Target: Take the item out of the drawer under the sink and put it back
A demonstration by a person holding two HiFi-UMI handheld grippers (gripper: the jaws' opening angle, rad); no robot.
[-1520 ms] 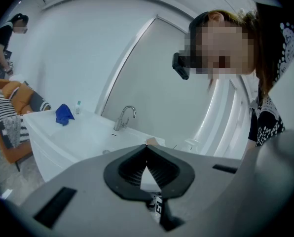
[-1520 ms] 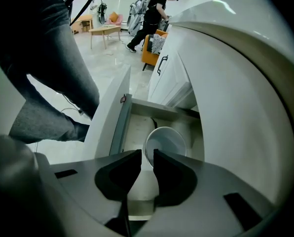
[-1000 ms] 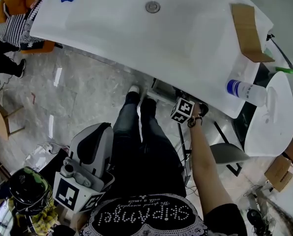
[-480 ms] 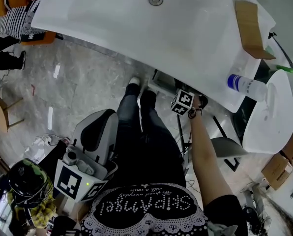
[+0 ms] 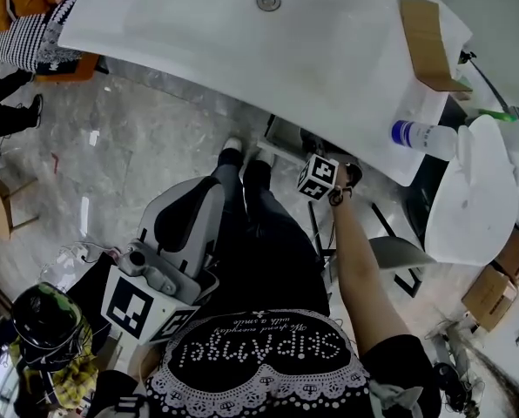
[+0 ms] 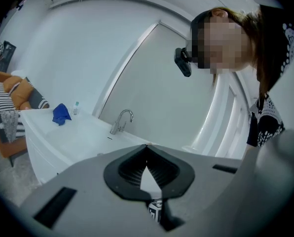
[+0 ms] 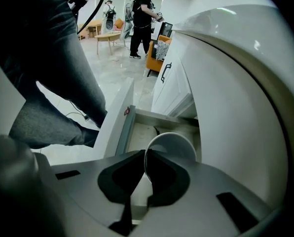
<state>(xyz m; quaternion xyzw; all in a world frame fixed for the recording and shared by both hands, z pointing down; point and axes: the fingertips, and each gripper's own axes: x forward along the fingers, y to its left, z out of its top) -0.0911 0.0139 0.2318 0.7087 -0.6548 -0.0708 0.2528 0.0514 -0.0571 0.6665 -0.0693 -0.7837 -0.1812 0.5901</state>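
**Bowl pinched, not yet out**

The white bowl sits tipped in the open drawer under the sink. The right gripper has just been closing and pinches its rim. Lift-out and return both remain, I'd say. The left gripper hangs back, jaws together, empty (lettering on the shirt is upside down, unreadable).

My right tongs have just been closing; now they pinch the rim of a white bowl at the open drawer. Can't tell if it's lifted.
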